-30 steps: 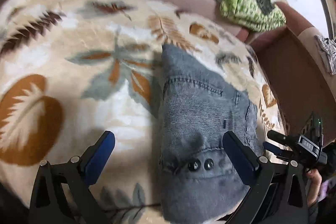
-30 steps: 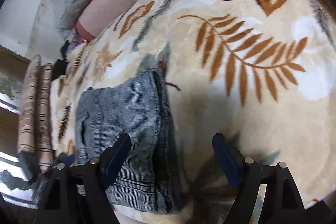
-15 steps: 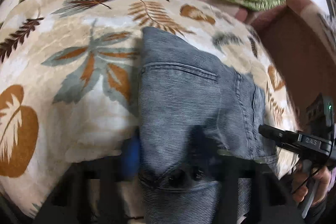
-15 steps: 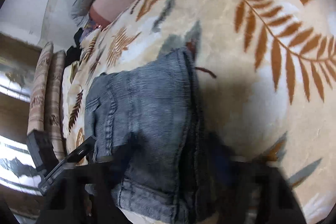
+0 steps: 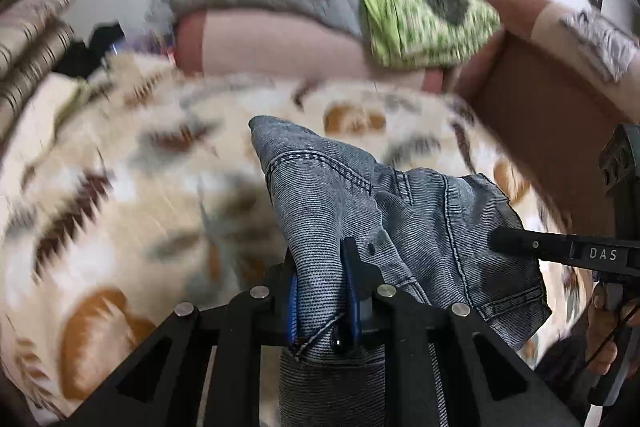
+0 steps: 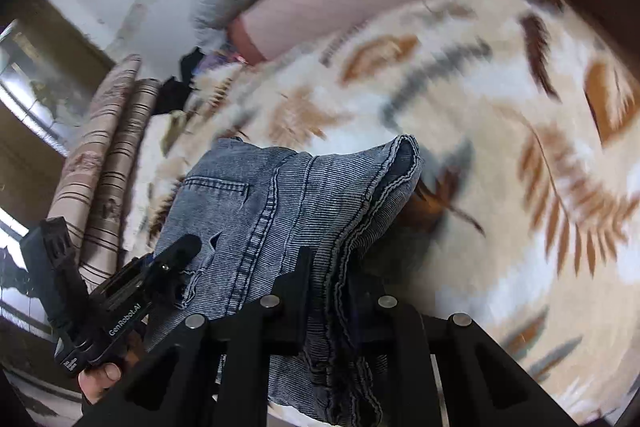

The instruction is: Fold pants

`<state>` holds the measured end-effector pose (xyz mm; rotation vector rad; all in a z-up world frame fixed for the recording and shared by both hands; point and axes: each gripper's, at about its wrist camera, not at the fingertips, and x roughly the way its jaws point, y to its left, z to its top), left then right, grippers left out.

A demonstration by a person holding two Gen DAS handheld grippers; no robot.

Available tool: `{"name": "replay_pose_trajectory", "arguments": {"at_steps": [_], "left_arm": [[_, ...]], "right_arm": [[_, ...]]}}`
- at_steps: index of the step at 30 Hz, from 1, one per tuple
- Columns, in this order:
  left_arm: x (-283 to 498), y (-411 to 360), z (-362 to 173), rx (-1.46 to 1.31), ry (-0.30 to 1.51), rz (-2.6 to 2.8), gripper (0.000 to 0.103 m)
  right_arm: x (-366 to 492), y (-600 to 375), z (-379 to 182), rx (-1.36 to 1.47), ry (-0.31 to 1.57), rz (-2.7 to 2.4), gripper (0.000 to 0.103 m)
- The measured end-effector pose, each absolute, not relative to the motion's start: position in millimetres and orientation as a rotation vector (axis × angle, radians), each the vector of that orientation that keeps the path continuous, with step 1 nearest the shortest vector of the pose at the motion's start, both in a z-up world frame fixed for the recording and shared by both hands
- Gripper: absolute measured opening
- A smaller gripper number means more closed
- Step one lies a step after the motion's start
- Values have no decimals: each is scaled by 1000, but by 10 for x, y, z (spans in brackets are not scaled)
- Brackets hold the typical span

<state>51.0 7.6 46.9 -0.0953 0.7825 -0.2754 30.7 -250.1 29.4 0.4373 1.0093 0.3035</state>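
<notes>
L gripper (image 5: 322,291) & R gripper (image 6: 328,291) clamp jeans (image 5: 400,211) corners; jaws closing. Lift evenly, keep edge taut over blanket (image 5: 120,195).

Grey-blue pants (image 5: 328,195); cream, brown-leafed blanket (image 5: 120,187)

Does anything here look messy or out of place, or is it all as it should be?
Nothing looks damaged or spilled. The jeans are bunched and hang unevenly, but only because the left gripper and right gripper each pinch an edge above the leaf-print blanket.
</notes>
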Motion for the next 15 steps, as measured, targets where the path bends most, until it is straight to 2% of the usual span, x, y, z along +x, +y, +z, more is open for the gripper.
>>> {"name": "replay_pose_trajectory", "arguments": {"at_steps": [5, 9, 11, 12, 13, 14, 15], "left_arm": [[810, 400, 660, -108, 719, -234, 20], [1042, 579, 362, -138, 785, -200, 22], [1139, 595, 46, -131, 839, -155, 33], [1218, 592, -183, -113, 891, -106, 44], [1304, 590, -421, -77, 972, -48, 65], [1306, 626, -529, -91, 987, -27, 73], [1255, 695, -500, -130, 961, -22, 74]], "right_arm": [[650, -2229, 650, 392, 909, 342, 17], [973, -2021, 465, 388, 944, 344, 17], [1068, -1961, 203, 382, 992, 324, 20], [1168, -1916, -65, 380, 1056, 322, 21], [1226, -1897, -248, 372, 1101, 311, 22], [1296, -1881, -519, 350, 1163, 252, 32], [1298, -1904, -693, 352, 1180, 211, 35]]}}
